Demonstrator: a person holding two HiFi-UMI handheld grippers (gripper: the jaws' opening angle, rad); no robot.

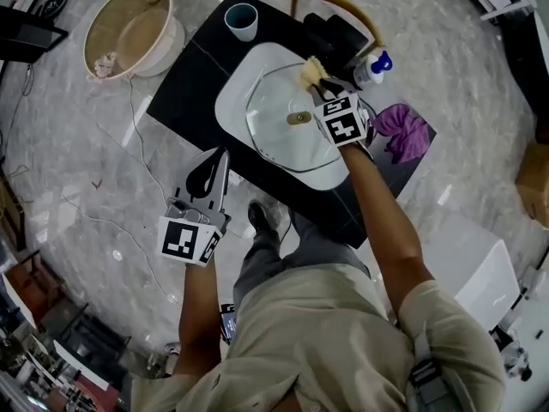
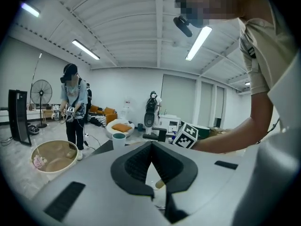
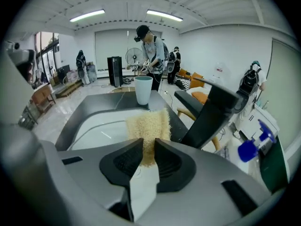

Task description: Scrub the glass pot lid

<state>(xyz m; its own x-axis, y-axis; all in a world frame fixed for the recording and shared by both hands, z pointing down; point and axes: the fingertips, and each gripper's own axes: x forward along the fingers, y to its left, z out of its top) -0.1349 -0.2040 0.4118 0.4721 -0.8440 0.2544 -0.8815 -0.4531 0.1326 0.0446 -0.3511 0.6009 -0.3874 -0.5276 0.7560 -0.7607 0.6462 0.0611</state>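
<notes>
Yellow sponge (image 1: 310,72), clear glass lid (image 1: 276,101), white basin (image 1: 230,101), blk table (image 1: 187,93), purple cloth (image 1: 403,132)

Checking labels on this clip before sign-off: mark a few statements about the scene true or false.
1. The right gripper is shut on a yellowish scrub pad. True.
2. The left gripper grips the lid's knob. False: it is near the black table's near edge, apart from the lid, with nothing between its jaws.
3. The glass pot lid lies on a white tray. True.
4. The teal cup lies on its side. False: it stands upright at the table's far edge.
5. The purple cloth lies in the tray. False: it lies on the table beside the tray.
</notes>
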